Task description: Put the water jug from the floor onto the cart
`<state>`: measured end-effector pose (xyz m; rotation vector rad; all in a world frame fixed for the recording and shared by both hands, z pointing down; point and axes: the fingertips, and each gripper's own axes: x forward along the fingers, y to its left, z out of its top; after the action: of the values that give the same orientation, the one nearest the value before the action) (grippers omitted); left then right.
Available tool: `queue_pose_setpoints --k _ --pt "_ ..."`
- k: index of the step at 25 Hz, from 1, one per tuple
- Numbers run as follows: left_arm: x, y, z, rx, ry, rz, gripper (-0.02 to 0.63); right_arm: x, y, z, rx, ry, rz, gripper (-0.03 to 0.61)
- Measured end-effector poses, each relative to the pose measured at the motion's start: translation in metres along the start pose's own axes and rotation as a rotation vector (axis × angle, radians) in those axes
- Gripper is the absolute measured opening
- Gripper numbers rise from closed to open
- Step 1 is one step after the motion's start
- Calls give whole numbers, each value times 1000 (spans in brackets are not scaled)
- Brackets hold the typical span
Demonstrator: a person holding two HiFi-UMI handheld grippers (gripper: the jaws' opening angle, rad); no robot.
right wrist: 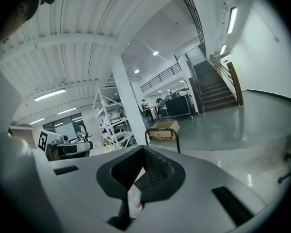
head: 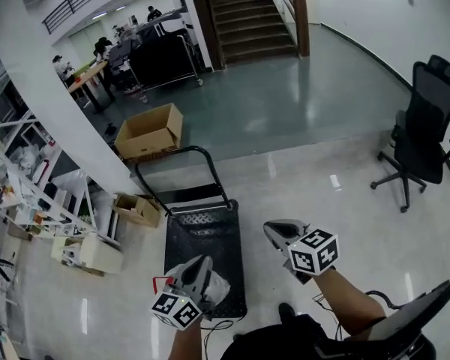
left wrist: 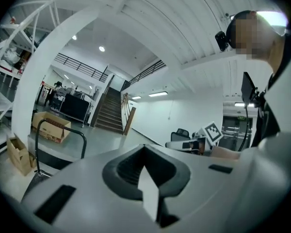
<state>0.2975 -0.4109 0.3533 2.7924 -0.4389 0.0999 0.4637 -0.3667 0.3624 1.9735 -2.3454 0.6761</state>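
Observation:
The black platform cart (head: 202, 235) stands on the floor in front of me, its handle (head: 181, 150) on the far side. On its deck near the front edge lies a pale thing with a red part (head: 219, 287). My left gripper hides most of it, so I cannot tell if it is the water jug. My left gripper (head: 201, 262) hangs over that spot, jaws together, holding nothing. My right gripper (head: 274, 229) floats just right of the cart, shut and empty. The right gripper view shows the cart's mesh deck (right wrist: 153, 171) through the gap of its shut jaws.
An open cardboard box (head: 150, 131) sits beyond the cart beside a white pillar (head: 60, 88). Smaller boxes (head: 139, 208) and white shelving (head: 22, 186) crowd the left. A black office chair (head: 424, 130) stands at the right. Stairs (head: 247, 13) rise at the back.

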Motion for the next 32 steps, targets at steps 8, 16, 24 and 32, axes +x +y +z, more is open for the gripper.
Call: queue_pose_setpoints --k 8,16,24,32 --pt "16 -51 -8 91 32 -111 0 -63 0 -7 7 -60 -45 2" --pt "-100 -89 -28 153 -23 -246 0 -122 107 -58 -31 -118 -221 2" --pt "-207 -107 -50 117 -17 -306 -1 -174 219 -111 -51 -86 -286 2" --pt "-275 -196 -64 204 -41 -347 -2 -271 274 -154 -85 -132 -319 2"
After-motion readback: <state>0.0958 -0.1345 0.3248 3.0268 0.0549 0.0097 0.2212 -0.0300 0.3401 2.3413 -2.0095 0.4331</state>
